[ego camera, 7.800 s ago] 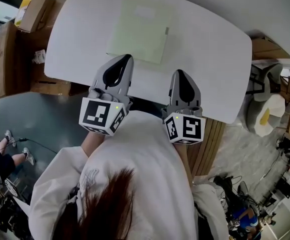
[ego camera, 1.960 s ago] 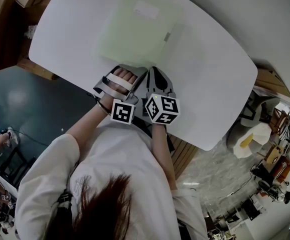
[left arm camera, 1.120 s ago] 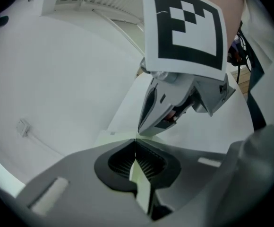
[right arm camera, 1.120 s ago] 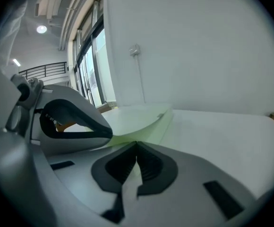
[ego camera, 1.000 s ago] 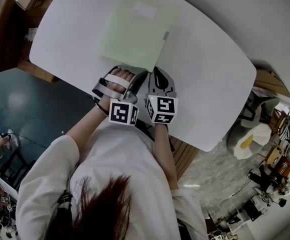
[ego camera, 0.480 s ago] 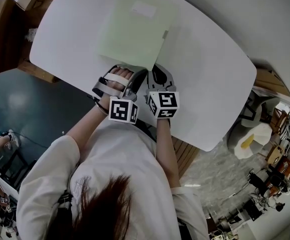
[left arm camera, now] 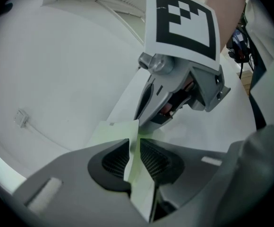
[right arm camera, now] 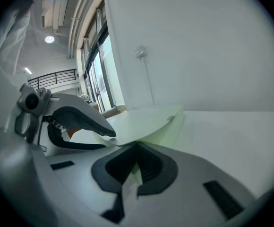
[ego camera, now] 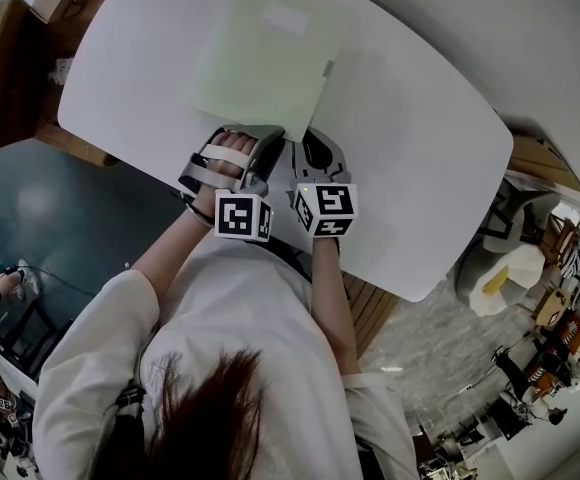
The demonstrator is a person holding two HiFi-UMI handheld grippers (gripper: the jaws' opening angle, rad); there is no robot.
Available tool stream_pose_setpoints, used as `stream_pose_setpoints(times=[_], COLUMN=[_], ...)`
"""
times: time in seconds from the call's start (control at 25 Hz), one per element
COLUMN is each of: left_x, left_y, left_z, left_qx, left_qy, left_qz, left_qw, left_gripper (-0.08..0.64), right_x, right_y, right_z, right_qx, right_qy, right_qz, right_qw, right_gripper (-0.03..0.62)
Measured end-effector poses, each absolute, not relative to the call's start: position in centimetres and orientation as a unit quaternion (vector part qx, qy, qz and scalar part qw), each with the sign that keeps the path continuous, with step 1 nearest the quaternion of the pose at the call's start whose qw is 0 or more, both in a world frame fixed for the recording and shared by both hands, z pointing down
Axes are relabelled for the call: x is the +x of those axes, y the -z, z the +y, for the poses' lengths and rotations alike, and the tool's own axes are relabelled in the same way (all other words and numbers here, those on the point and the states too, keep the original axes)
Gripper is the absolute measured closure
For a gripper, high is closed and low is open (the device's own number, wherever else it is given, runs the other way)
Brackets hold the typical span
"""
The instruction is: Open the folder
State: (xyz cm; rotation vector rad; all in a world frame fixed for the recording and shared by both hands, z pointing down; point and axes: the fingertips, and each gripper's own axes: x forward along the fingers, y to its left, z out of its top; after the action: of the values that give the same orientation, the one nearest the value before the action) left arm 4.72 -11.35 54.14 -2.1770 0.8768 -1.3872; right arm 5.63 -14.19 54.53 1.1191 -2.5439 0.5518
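Observation:
A pale green folder (ego camera: 270, 58) lies on the white table (ego camera: 420, 148). Both grippers meet at its near edge, side by side. My left gripper (ego camera: 266, 138) has a green sheet of the folder (left arm camera: 113, 129) standing between its pads (left arm camera: 152, 159). Its jaws have just been opening, and a gap shows beside the sheet. In the left gripper view its tips (left arm camera: 134, 143) sit just below the right gripper (left arm camera: 175, 93). My right gripper (ego camera: 308, 148) is shut on a thin green sheet at the same edge (right arm camera: 146, 122). That sheet is pinched between its pads (right arm camera: 136, 160). The left gripper (right arm camera: 75, 119) shows beside it.
The table's near rounded edge runs just under my hands. Cardboard boxes (ego camera: 0, 68) stand off the table's left end, above a dark floor (ego camera: 50, 208). A wooden piece (ego camera: 540, 163) and clutter lie past the right end.
The left gripper has edged slightly toward the folder, and the folder's near edge now lies over its tips. The right gripper has stayed put.

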Motion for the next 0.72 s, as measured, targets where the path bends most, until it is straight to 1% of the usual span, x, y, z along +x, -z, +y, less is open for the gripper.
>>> stream_pose_setpoints(times=[0.4,0.72], left_x=[5.62,5.63], left_y=[-54.11,-54.41], left_z=[-12.01,-12.15], left_qx=[-0.777,-0.777], left_qy=[0.501,0.502], left_qz=[0.313,0.315], left_qw=[0.22,0.212], left_gripper=[0.503,0.523], right_x=[5.94,6.01], right_y=[-54.41,-54.58], right_z=[-14.06,-14.25], right_qx=[0.401,0.421], right_qy=[-0.192,-0.196], right_qz=[-0.884,-0.875], right_qw=[0.144,0.138], right_gripper=[0.586,0.586])
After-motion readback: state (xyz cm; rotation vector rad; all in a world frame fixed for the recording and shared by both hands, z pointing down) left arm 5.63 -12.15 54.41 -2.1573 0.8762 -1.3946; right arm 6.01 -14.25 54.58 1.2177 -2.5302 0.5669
